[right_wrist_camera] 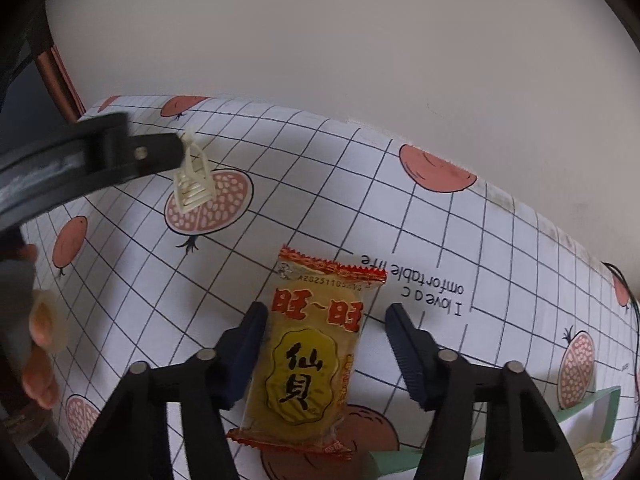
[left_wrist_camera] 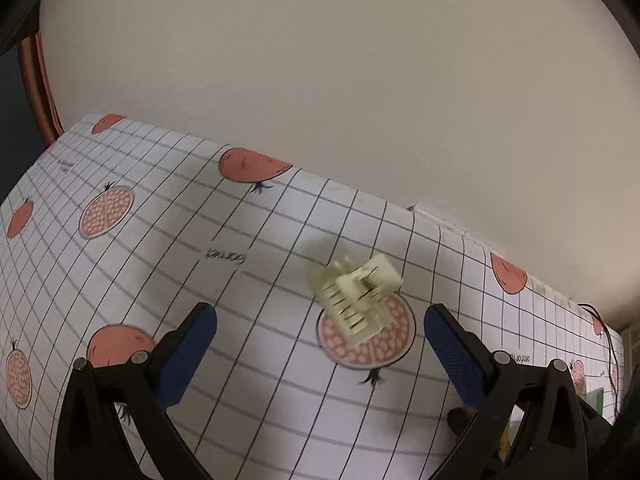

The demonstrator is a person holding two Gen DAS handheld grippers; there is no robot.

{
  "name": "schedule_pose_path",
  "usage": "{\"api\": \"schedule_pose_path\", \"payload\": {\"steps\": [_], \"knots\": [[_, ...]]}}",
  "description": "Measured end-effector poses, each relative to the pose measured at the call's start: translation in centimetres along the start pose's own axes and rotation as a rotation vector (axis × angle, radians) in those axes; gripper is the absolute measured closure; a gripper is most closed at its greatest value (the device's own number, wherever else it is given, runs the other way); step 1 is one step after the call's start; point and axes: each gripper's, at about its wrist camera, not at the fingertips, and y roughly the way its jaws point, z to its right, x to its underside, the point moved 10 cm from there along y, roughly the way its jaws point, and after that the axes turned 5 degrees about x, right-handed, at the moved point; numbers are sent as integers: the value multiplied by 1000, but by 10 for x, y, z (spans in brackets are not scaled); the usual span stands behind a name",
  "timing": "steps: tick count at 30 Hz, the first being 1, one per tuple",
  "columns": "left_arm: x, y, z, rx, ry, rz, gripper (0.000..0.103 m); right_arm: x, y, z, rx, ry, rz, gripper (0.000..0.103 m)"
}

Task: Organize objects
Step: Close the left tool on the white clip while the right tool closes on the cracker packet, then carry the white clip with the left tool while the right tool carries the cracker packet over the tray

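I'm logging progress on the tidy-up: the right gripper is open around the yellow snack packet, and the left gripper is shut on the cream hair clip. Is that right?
Not quite. The left gripper is open, and the cream hair clip lies free on the tablecloth ahead of it, as the left wrist view shows. The right gripper is indeed open around the yellow snack packet.

A grid-patterned tablecloth [left_wrist_camera: 120,280] printed with pomegranates covers the table — a plain cream wall [left_wrist_camera: 360,80] rises behind. A thin black cable [right_wrist_camera: 624,280] trails at the far right edge.

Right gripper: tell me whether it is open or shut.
Open. The right gripper has its fingers spread either side of the snack packet, with a gap on one side.
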Motion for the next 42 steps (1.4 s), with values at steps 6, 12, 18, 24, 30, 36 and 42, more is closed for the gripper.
{"api": "schedule_pose_path", "payload": {"steps": [6, 12, 18, 24, 30, 36, 42], "knots": [[-5, 9, 7, -16, 11, 21, 10, 2, -2, 1, -9, -5, 6, 56], [-6, 15, 15, -27, 25, 25, 35, 5, -6, -7, -35, -37, 7, 59], [-4, 17, 21, -37, 48, 7, 72, 9, -9, -11, -40, -42, 6, 61], [1, 13, 18, -55, 62, 11, 87, 11, -16, -15, -39, -44, 12, 63], [6, -4, 12, -62, 67, 16, 87, 16, -28, -12, -50, -35, 24, 64], [13, -37, 6, -39, 46, 28, 87, 25, -58, -14, -62, -32, 41, 64], [30, -79, 0, -22, 32, 44, 87, 42, -92, -10, -59, -17, 57, 64]]}}
